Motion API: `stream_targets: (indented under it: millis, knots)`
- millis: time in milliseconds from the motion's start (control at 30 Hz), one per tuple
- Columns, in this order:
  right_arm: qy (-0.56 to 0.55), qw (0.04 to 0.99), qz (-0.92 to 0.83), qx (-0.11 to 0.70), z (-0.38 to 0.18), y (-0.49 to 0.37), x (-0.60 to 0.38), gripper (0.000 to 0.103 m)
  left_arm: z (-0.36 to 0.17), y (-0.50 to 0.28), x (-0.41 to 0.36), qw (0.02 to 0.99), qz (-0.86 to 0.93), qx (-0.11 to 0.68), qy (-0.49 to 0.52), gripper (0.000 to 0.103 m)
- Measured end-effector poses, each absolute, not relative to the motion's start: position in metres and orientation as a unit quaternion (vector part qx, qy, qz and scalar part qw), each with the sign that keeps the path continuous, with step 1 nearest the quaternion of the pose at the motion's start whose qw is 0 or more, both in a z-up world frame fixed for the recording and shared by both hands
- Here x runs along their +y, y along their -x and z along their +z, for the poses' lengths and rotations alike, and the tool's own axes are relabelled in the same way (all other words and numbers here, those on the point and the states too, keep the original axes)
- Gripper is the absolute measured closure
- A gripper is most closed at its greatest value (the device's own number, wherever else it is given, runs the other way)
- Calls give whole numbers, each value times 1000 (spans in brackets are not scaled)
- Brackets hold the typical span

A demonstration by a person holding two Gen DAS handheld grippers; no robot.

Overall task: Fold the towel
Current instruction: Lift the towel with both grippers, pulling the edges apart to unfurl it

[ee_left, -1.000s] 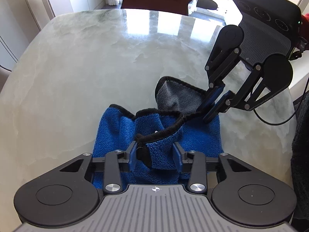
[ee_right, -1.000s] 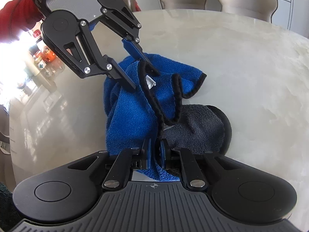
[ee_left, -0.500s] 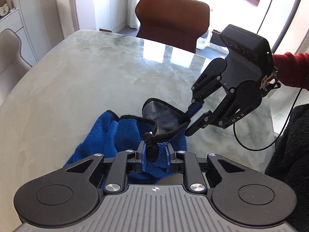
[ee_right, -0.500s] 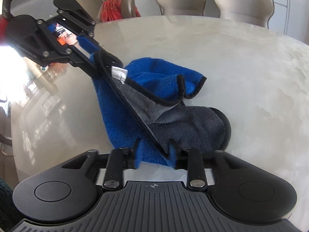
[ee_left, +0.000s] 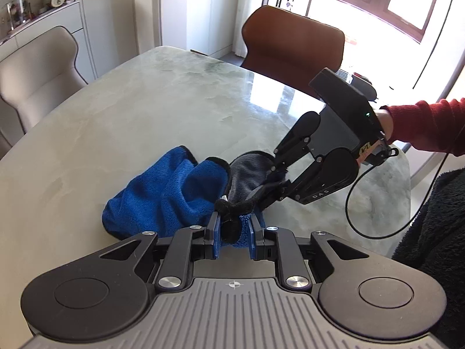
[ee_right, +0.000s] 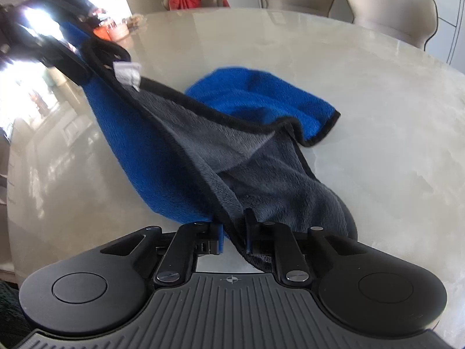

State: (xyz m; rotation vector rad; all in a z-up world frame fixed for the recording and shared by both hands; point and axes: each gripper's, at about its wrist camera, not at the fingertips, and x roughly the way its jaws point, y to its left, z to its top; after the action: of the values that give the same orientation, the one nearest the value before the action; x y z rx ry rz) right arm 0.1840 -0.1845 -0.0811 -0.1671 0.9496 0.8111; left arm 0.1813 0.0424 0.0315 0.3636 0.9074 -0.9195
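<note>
Towel, blue on one face and grey on the other, lies crumpled toward the near edge of the marble table. Left gripper pinches its black hem in narrow jaws; right gripper is clamped on another hem part. Step seems to be spreading: next, draw the hem taut, lay it flat.
</note>
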Motion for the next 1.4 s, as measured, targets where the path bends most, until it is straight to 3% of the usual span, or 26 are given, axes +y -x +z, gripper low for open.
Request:
stream_targets:
  millis: [300,633,700,867,967,1067,1167,1400]
  knots:
    - [41,840,370,395,-32,-160,-207,94,18,-161,25,765,-446,413,-214,83]
    - [51,872,357,331,27,-137,-225,95,17,-139,8,778,-458,371,-219,67]
    - [45,871,360,333,29,-136,-227,95,17,-137,6,780,-460,364,-218,63]
    - [74,866,325,373,7,-137,-227,93,4,-132,-4,769,-459,379,-233,63]
    - [75,849,330,406,-9,-131,-231,88,-4,-121,-11,755,-465,384,-258,62]
    - [69,833,322,446,-30,-129,-235,72,-16,-114,-16,744,-466,402,-259,58]
    - [77,833,283,469,-45,-131,-242,71,-32,-111,-18,749,-449,422,-242,55]
    - [54,850,232,470,-51,-141,-255,50,-53,-127,-23,785,-374,448,-208,49]
